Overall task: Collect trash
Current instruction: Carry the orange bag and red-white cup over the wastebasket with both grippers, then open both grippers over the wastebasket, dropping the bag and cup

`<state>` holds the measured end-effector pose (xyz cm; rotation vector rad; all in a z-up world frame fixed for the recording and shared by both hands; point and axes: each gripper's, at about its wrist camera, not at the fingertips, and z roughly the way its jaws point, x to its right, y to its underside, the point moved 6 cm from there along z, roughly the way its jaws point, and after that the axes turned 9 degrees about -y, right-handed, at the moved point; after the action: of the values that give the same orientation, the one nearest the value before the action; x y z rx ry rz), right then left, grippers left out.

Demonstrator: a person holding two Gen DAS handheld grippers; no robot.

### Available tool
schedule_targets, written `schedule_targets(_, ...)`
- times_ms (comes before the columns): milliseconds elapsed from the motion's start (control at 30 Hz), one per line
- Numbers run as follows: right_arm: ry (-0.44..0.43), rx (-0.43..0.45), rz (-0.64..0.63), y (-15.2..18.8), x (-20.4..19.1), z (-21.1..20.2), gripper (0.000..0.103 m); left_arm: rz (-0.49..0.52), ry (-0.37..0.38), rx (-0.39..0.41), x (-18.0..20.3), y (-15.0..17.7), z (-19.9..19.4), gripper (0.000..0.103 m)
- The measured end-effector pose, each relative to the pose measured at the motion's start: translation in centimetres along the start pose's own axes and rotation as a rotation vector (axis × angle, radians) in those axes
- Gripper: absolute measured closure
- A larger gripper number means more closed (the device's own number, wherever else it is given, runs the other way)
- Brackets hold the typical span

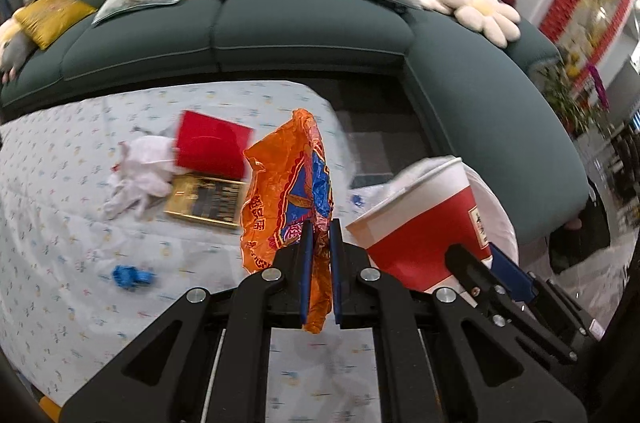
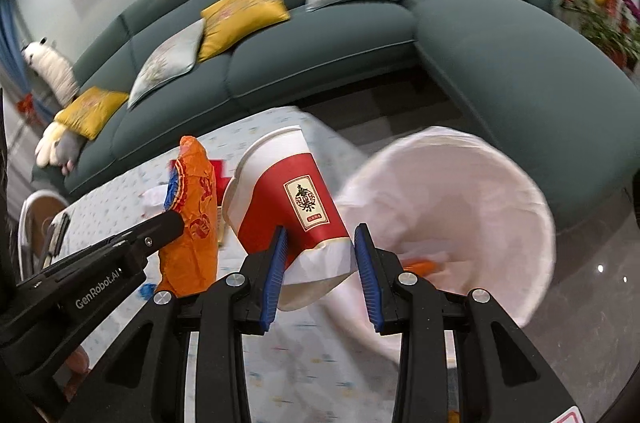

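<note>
Now left gripper (image 1: 320,235) pinched tight on crumpled orange foil snack wrapper (image 1: 286,191), wrapper lifted above patterned pale tablecloth (image 1: 60,215). Right gripper (image 2: 320,247) partly spread, blue pads clamping base of red-and-white paper cup (image 2: 284,195), cup tilted, just beside white-lined round bin (image 2: 460,215). Crumpled white tissue (image 1: 138,175), red booklet (image 1: 212,143) lie on tablecloth, well apart from bin.

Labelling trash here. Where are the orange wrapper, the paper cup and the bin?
orange wrapper (image 1: 280,191), left wrist view, printed front.
paper cup (image 2: 292,199), right wrist view, red band.
bin (image 2: 460,207), right wrist view, white liner inside.
</note>
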<state>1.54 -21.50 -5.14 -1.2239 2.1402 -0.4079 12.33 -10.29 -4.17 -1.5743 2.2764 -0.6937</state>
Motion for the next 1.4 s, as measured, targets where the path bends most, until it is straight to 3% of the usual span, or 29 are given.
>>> schedule_targets(267, 0.066, 0.030, 0.086, 0.3, 7.0, -2.1, 0.070, 0.099, 0.051, -0.031, 7.1, 1.3, 1.2, 0.095)
schedule_targets(567, 0.104, 0.037, 0.141, 0.6, 11.7, -2.7, 0.070, 0.158, 0.085, -0.081, 11.6, 2.4, 3.2, 0.095)
schedule_targets(1100, 0.117, 0.028, 0.165, 1.2, 13.4, -2.2, 0.070, 0.182, 0.095, -0.113, 13.5, 3.3, 4.9, 0.092)
schedule_targets(1167, 0.116, 0.026, 0.165, 1.1, 13.4, -2.1, 0.070, 0.182, 0.088, -0.115, 13.5, 3.3, 5.0, 0.088)
schedule_targets(1267, 0.115, 0.025, 0.162, 1.0, 13.3, -2.0, 0.070, 0.169, 0.080, -0.113, 13.1, 3.2, 5.0, 0.073)
schedule_targets(1400, 0.112, 0.022, 0.157, 0.9, 13.1, -1.8, 0.070, 0.158, 0.080, -0.106, 12.6, 2.9, 4.9, 0.071)
